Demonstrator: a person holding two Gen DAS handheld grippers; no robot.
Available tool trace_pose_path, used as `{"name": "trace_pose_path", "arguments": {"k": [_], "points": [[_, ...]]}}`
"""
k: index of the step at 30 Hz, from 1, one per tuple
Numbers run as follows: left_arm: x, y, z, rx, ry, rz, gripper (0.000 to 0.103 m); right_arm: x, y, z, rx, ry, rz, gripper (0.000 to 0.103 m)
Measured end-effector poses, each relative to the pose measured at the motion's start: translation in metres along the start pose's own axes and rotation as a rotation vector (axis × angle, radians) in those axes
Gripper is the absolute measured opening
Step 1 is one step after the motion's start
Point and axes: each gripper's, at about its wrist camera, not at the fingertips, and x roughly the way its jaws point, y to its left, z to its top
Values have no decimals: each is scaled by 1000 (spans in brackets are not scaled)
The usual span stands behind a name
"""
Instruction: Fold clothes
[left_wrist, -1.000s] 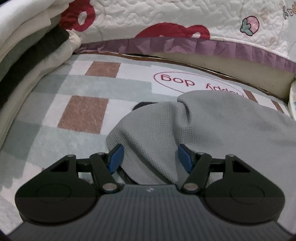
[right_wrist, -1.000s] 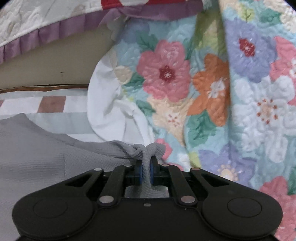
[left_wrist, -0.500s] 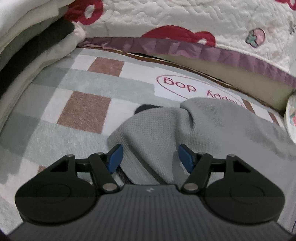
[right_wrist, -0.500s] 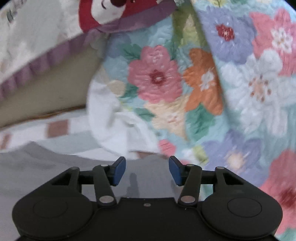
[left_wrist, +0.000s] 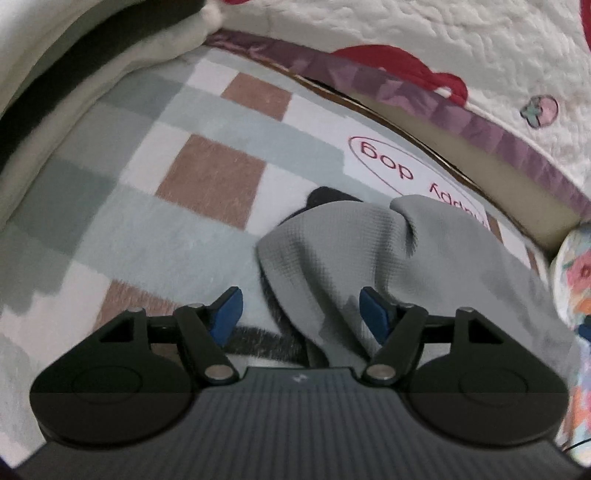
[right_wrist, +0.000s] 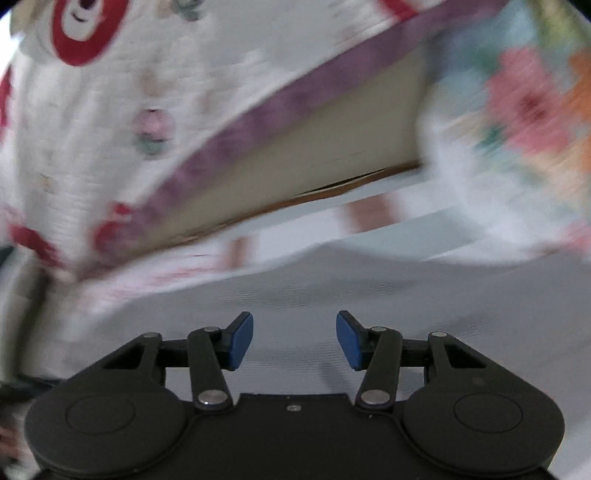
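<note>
A grey waffle-knit garment (left_wrist: 354, 251) lies on the checked blanket (left_wrist: 166, 206), with a dark piece (left_wrist: 325, 195) showing under its far edge. My left gripper (left_wrist: 301, 314) is open and empty, its blue pads over the garment's near fold. In the right wrist view the grey garment (right_wrist: 388, 295) spreads flat below my right gripper (right_wrist: 294, 341), which is open and empty just above it. That view is motion-blurred.
A white quilt with red prints and a purple frill (left_wrist: 461, 122) hangs along the back. Folded white and dark bedding (left_wrist: 74, 74) is stacked at the left. A floral quilt (right_wrist: 524, 110) lies at the right, with its edge in the left wrist view (left_wrist: 576, 280).
My right gripper opened and let go of the grey garment's bunched corner, then swung left over the flat garment. My left gripper stayed open and shifted slightly left.
</note>
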Motion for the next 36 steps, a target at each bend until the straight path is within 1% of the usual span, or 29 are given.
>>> {"name": "trace_pose_path", "arguments": {"k": [1, 3, 5, 7, 8, 10, 11, 12, 13, 14, 16, 18, 20, 22, 24, 25, 26, 28, 29, 31, 32, 33, 36], "points": [[1, 0, -2, -4, 7, -17, 75, 12, 17, -3, -36, 27, 30, 55], [3, -7, -6, 30, -3, -12, 79, 32, 53, -13, -149, 82, 65, 55], [6, -13, -9, 67, -24, -9, 79, 49, 91, -30, -297, 137, 84, 55], [10, -18, -12, 97, -56, -18, 79, 64, 125, -55, -452, 195, 116, 55], [12, -20, -13, 112, -72, -22, 79, 69, 139, -66, -511, 220, 138, 55], [17, -26, -15, 148, -103, -27, 78, 79, 163, -86, -582, 270, 196, 55], [19, -30, -15, 172, -111, -32, 71, 80, 169, -93, -601, 286, 222, 55], [20, -33, -16, 197, -118, -39, 41, 82, 175, -98, -611, 296, 240, 55], [22, -36, -15, 225, -110, -46, 13, 84, 181, -102, -618, 304, 257, 55], [21, -39, -11, 255, -97, -58, 5, 87, 186, -106, -625, 309, 266, 55], [-9, -41, 0, 291, -167, -54, 5, 88, 193, -113, -636, 311, 266, 55], [-52, -37, 8, 284, -240, -112, 5, 89, 197, -115, -638, 302, 261, 55], [-82, -33, 1, 272, -224, -138, 5, 87, 198, -116, -635, 301, 258, 55], [-70, -28, -9, 273, -146, -72, 8, 86, 196, -117, -636, 312, 256, 55], [-53, -24, -19, 276, -60, 7, 16, 88, 192, -122, -648, 342, 235, 55], [-38, -17, -23, 258, -2, 53, 16, 91, 190, -125, -658, 357, 218, 55], [-27, -10, -24, 238, 33, 76, 16, 94, 189, -127, -662, 368, 206, 55], [-20, 3, -20, 192, 48, 92, 16, 97, 188, -132, -664, 386, 188, 55], [-23, 6, -17, 176, 38, 93, 19, 98, 188, -134, -658, 393, 187, 55], [-31, 8, -9, 164, 0, 80, 34, 99, 190, -137, -641, 403, 193, 55], [-35, 9, -7, 160, -10, 76, 46, 99, 190, -138, -637, 410, 195, 55], [-35, 12, -7, 147, 4, 61, 50, 97, 191, -140, -633, 416, 198, 55], [-34, 19, -7, 97, 61, -10, 50, 92, 199, -141, -612, 424, 223, 55]]}}
